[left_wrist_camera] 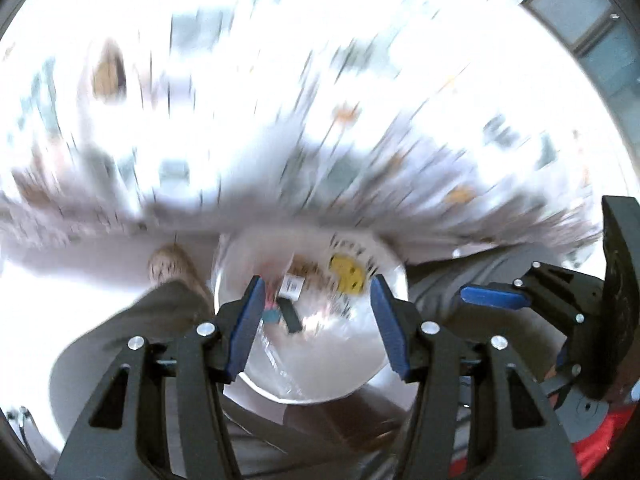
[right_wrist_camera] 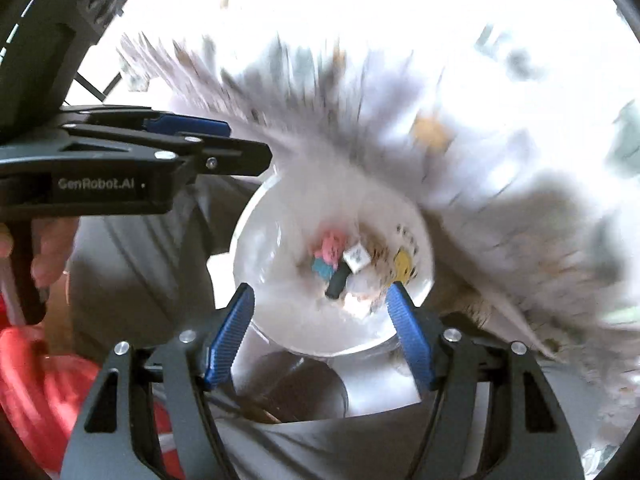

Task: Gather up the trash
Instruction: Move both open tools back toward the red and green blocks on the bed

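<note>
Blur smears a patterned cloth (left_wrist_camera: 280,152) above a white bin (right_wrist_camera: 280,320); both grippers (left_wrist_camera: 316,320) (right_wrist_camera: 320,336) gape part-open, empty.

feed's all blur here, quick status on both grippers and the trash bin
Left gripper and right gripper: fingers apart, nothing between them. White bin below both, small trash pieces inside. Nothing blocking its mouth; patterned cloth alongside, blurred.

A patterned cloth (left_wrist_camera: 280,152) spreads across the upper part of the scene, white with small orange and grey-green marks, too blurred to make out the print. Below its edge a person's shoe (left_wrist_camera: 170,264) and grey trouser leg (left_wrist_camera: 132,328) show on a pale floor (left_wrist_camera: 36,304). Something bright red (right_wrist_camera: 44,384) lies low at one side, unclear what.
</note>
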### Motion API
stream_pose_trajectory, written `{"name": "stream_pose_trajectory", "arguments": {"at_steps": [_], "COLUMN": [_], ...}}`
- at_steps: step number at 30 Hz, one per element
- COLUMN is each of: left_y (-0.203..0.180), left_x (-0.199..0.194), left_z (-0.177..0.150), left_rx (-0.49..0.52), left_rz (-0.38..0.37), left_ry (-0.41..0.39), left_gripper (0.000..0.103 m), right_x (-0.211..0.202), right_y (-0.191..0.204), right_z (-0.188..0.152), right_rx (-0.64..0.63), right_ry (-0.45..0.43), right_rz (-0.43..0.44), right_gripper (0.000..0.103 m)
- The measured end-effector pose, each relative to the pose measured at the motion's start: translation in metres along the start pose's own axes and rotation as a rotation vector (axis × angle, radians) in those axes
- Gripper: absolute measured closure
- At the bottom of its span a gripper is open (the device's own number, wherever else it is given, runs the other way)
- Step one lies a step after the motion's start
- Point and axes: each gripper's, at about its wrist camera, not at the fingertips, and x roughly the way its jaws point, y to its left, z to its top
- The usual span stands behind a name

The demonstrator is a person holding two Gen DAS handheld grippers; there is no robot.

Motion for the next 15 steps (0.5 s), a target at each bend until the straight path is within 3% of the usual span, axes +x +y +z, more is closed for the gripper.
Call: {"name": "stream_pose_trajectory", "arguments": {"at_steps": [7, 15], "left_y": [-0.027, -0.043], "left_x": [-0.067, -0.086], "left_z": [0.049, 0.101], "left_rx": [0.049, 0.061], "left_rz": [-0.014, -0.017], "left_ry": [-0.153, -0.202], "left_gripper": [0.044, 0.044], "right_x": [-0.086, -0.154], "right_y": [-0.017, -0.055], "right_z": [0.028, 0.076], "right_rx": [0.003, 0.049], "right_ry": [-0.181, -0.357], "right_rz": [-0.033, -0.078], "right_gripper": [0.032, 0.029]}}
